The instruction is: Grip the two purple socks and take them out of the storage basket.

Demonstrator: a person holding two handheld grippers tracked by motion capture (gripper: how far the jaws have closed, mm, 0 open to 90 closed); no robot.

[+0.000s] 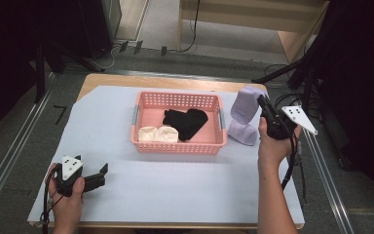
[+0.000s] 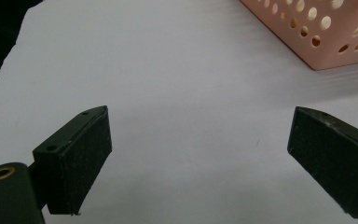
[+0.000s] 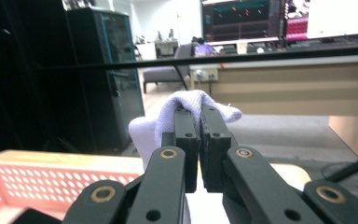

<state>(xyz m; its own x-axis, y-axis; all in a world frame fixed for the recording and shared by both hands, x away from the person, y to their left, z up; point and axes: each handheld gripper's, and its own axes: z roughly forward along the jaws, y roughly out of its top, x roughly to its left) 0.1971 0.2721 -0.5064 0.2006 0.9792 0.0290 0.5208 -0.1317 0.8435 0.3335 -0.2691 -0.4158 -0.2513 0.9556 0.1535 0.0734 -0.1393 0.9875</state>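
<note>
Gripping unlabelled lilac cloth (image 1: 246, 105), right gripper (image 1: 263, 105)

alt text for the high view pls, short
The right gripper lifts a lavender cloth beside a pink basket holding black and cream cloths. The left gripper rests open on the white table cover.

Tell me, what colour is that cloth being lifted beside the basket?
Pale lilac. The cloth shows best in the high view, pinched by the right hand-held gripper.
</note>
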